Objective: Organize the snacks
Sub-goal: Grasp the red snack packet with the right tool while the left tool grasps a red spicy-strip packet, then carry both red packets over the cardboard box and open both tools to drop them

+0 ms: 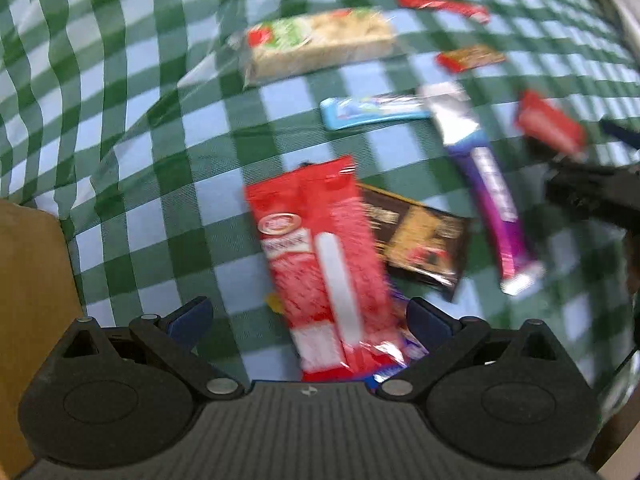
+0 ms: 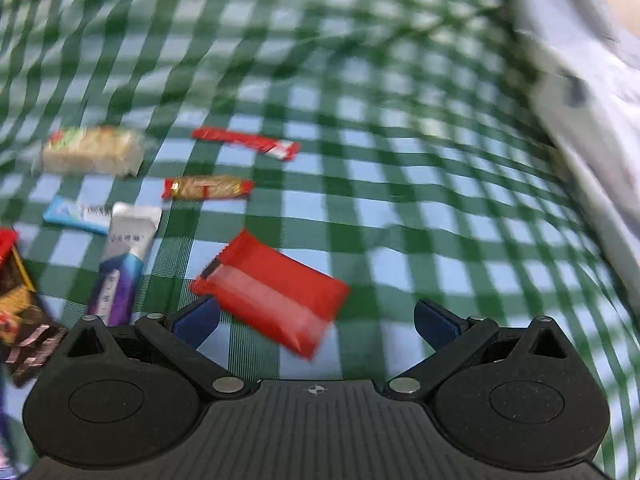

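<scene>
Snacks lie on a green-and-white checked cloth point(image 1: 160, 128). In the left wrist view my left gripper point(image 1: 308, 316) is open over a long red wafer pack point(image 1: 320, 264) that lies between its fingers, on top of a dark chocolate pack point(image 1: 424, 240). A purple-and-silver bar point(image 1: 484, 184), a light blue bar point(image 1: 372, 112) and a rice-cracker pack point(image 1: 320, 46) lie beyond. In the right wrist view my right gripper point(image 2: 316, 320) is open just above a small red packet point(image 2: 272, 292) on the cloth point(image 2: 400, 200). Both views are blurred.
A thin red stick point(image 2: 246, 142) and a gold-and-red bar point(image 2: 208, 188) lie farther back. A brown wooden surface point(image 1: 28, 300) shows at the left edge. A white object point(image 2: 592, 120) borders the cloth on the right. The right gripper's body point(image 1: 592, 188) shows at the right of the left wrist view.
</scene>
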The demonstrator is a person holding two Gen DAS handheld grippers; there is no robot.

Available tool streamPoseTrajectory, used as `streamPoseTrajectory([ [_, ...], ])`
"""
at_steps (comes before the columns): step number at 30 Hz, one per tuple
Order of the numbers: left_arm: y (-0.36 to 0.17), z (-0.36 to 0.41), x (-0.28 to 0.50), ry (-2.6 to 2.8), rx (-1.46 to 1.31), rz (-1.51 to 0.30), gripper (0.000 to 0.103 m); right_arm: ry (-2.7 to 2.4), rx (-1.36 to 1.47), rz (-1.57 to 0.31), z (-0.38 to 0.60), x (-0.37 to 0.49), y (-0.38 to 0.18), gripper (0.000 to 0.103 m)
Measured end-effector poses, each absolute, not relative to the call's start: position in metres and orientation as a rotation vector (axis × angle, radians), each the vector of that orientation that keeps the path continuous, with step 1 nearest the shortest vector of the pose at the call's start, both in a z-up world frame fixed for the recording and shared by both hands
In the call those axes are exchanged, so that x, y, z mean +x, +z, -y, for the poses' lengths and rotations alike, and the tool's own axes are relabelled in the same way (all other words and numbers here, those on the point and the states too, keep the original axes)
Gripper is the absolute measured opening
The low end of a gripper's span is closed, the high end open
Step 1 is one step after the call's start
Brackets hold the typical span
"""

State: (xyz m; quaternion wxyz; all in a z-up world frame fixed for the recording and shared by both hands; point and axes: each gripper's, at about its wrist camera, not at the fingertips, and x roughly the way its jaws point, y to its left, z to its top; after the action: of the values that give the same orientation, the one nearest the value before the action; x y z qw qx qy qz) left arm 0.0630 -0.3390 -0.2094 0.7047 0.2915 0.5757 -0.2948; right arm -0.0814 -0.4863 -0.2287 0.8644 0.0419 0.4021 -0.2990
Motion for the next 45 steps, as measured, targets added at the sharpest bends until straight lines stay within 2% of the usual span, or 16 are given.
streamPoseTrajectory([
  [4, -0.22, 0.33, 0.092, -0.604, 0.57, -1.372, 0.103, -0.59, 0.161, -0.795, 0.508, -0.069, -0.235, 0.103],
  [6, -0.217, 0.322, 0.099, -0.598, 0.519, -1.375, 0.089, -0.57, 0.24, -0.79, 0.521, -0.07, -0.235, 0.102],
  [7, -0.214, 0.317, 0.1, -0.614, 0.497, -1.369, 0.064, -0.565, 0.258, -0.784, 0.524, -0.072, -0.235, 0.1],
  [8, -0.211, 0.313, 0.099, -0.618, 0.493, -1.356, 0.053, -0.568, 0.256, -0.767, 0.525, -0.076, -0.235, 0.089],
  [9, -0.207, 0.309, 0.096, -0.625, 0.494, -1.328, 0.051, -0.572, 0.244, -0.743, 0.515, -0.086, -0.233, 0.071],
  [11, -0.199, 0.303, 0.09, -0.65, 0.502, -1.28, 0.043, -0.561, 0.226, -0.72, 0.509, -0.097, -0.23, 0.045],
  [16, -0.169, 0.282, 0.075, -0.692, 0.452, -1.262, 0.036, -0.61, 0.267, -0.702, 0.493, -0.121, -0.219, 0.042],
  [17, -0.159, 0.276, 0.072, -0.703, 0.443, -1.243, 0.028, -0.621, 0.289, -0.678, 0.487, -0.127, -0.214, 0.042],
  [19, -0.141, 0.262, 0.062, -0.726, 0.415, -1.223, 0.022, -0.643, 0.324, -0.626, 0.474, -0.144, -0.198, 0.042],
  [20, -0.131, 0.254, 0.059, -0.735, 0.392, -1.215, 0.01, -0.649, 0.34, -0.597, 0.466, -0.152, -0.19, 0.042],
  [26, -0.103, 0.232, 0.048, -0.737, 0.33, -1.174, 0.008, -0.668, 0.387, -0.513, 0.415, -0.192, -0.15, 0.042],
  [35, -0.051, 0.177, 0.029, -0.76, 0.244, -1.128, 0.008, -0.666, 0.49, -0.504, 0.342, -0.222, -0.132, 0.042],
  [45, 0.021, 0.036, -0.016, -0.648, 0.125, -1.053, 0.008, -0.483, 0.505, -0.474, 0.208, -0.235, -0.066, 0.042],
])
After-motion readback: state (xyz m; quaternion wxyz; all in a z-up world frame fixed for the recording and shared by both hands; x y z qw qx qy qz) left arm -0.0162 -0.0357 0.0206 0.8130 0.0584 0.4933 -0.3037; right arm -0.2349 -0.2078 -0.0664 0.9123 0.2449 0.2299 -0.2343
